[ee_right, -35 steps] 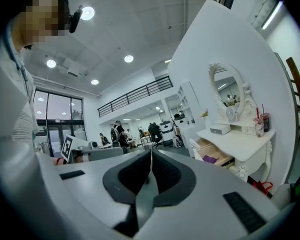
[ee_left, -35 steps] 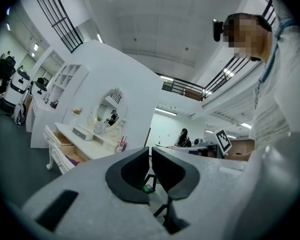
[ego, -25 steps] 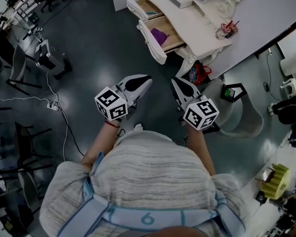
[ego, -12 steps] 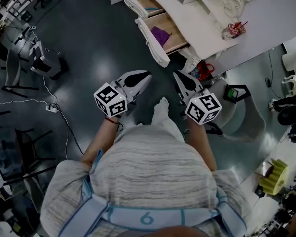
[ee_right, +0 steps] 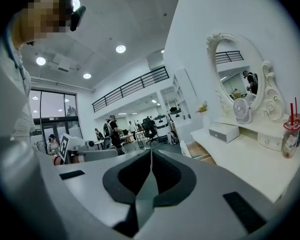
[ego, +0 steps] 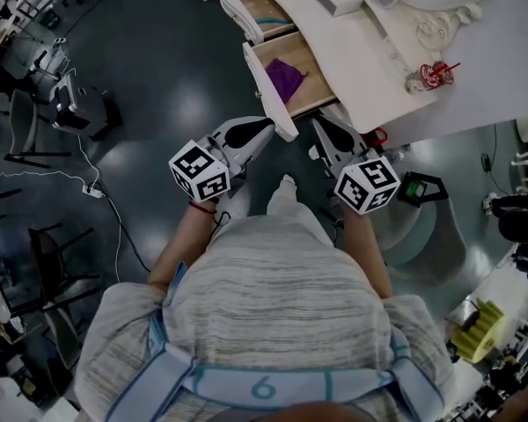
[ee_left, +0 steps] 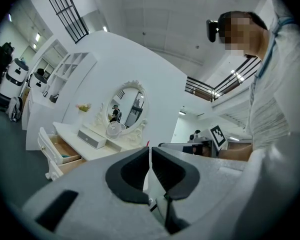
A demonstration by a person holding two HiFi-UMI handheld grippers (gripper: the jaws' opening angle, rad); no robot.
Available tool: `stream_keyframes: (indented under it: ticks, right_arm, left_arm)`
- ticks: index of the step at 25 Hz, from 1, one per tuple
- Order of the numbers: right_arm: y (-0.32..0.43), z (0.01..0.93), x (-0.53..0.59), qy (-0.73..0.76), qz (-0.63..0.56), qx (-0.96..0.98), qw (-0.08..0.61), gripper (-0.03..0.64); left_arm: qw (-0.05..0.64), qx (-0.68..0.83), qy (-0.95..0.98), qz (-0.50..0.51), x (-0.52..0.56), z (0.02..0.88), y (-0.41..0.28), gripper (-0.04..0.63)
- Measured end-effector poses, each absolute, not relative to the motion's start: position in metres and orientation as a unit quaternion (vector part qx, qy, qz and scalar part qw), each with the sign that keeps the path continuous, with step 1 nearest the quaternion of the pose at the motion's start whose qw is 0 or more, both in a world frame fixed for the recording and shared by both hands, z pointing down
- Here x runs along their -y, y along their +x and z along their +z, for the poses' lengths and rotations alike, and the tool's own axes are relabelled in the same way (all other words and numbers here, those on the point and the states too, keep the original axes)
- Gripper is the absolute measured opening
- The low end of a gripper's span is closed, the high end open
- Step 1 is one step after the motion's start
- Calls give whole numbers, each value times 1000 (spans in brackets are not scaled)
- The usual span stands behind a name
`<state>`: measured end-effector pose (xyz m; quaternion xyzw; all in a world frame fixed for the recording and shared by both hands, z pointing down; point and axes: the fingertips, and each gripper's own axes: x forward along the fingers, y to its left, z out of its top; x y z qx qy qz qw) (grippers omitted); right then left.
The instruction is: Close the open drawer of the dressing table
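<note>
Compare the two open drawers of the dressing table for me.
The near drawer holds a purple thing; the far drawer shows only a thin pale blue strip near its edge. The near drawer sits just ahead of the left tongs; the far drawer lies beyond it. Both are pulled out, white-fronted and wood-lined.

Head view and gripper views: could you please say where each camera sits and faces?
Head view: on the head, looking steeply down at the dressing table and open drawers; torso, forearms, left claw, right claw show.
Left gripper view: on the left claw, facing the table; shut jaws, torso.
Right gripper view: on the right claw, table at its right; shut jaws.
Shared: the oval mirror.
</note>
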<state>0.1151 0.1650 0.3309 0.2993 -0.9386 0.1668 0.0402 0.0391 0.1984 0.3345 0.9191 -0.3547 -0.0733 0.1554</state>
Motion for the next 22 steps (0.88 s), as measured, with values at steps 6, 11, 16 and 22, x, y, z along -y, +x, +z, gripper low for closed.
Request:
stream_keyframes:
  ticks: [6, 11, 16, 22]
  right_arm:
    - [134, 336, -109, 285, 174, 941, 51, 12]
    - [144, 342, -79, 267, 172, 946, 60, 12]
    - [148, 349, -58, 257, 174, 948, 63, 12]
    - [140, 360, -45, 253, 169, 949, 75, 12]
  left_arm:
    - [150, 361, 918, -61, -141, 336, 60, 28]
    - [140, 370, 917, -56, -108, 339, 72, 26]
    - [141, 381, 913, -39, -89, 351, 72, 28]
    - [140, 391, 910, -4, -76, 373, 56, 28]
